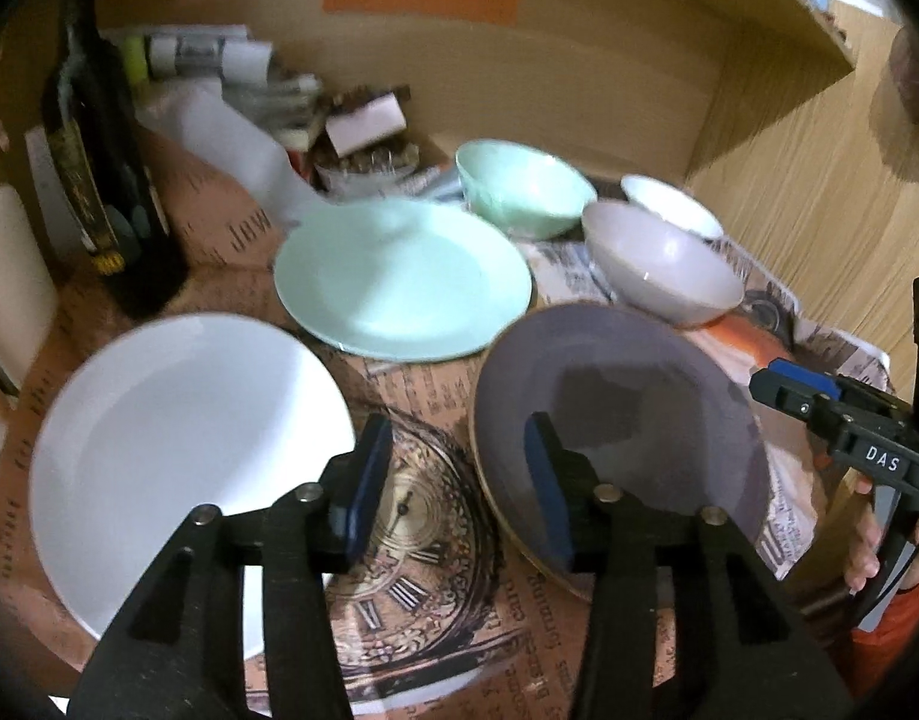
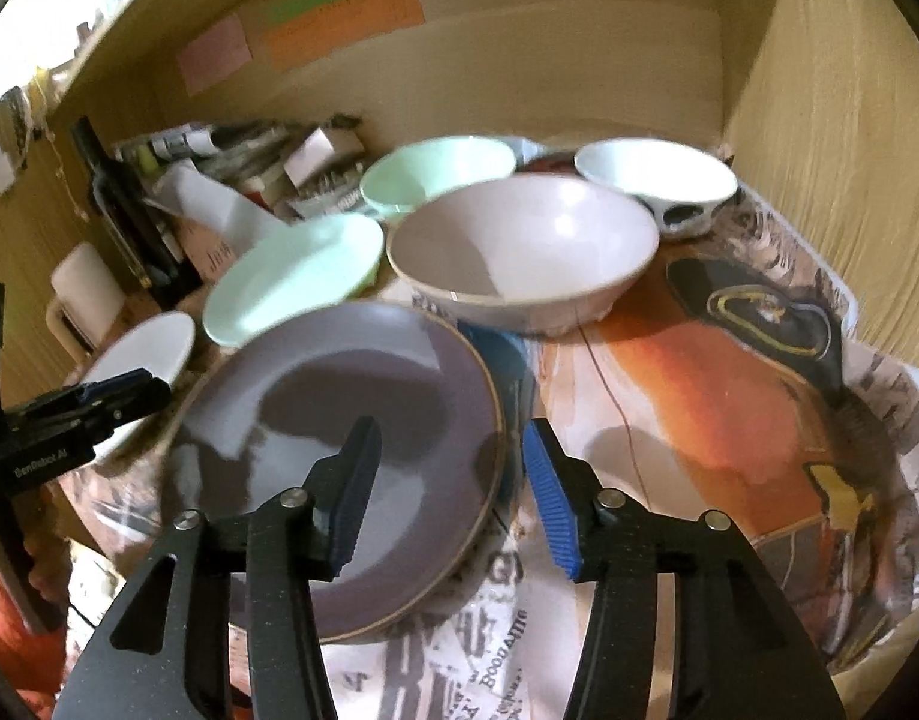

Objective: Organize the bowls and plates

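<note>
**Both grippers hang open over a table of empty plates and bowls**

Nearest in the left wrist view, the left gripper [image 1: 456, 480] stands partly open with nothing between its blue pads; the gap shows only the clock picture printed on the newspaper covering [image 1: 417, 546] of the table. Its left finger overlaps the rim of the white plate [image 1: 183, 450], its right finger the purple plate [image 1: 627, 420], though whether either touches cannot be told. In the right wrist view, the right gripper [image 2: 453, 498] is likewise partly open and holds nothing; the right rim of the purple plate lies between its fingers, with no pad pressing on it.

All the dishes look empty. The purple plate lies flat, a dark shadow across its middle. Beyond it lies the mint plate [image 1: 399, 282], and just behind that the mint bowl [image 1: 519, 186]. The mauve bowl [image 2: 519, 246] stands just beyond the purple plate's far rim, and the white bowl [image 2: 657, 180] is farther back by the wooden side wall [image 2: 849, 150].

The left view alone shows the whole white plate, a dark bottle [image 1: 105, 168] at the left, and a person's fingers [image 1: 867, 546] on the other gripper's handle. The right view alone shows a dark pattern on the white bowl's outer side and the orange picture [image 2: 687, 396] on the paper to the right. Coloured paper notes [image 2: 345, 18] are stuck on the back wall.
</note>
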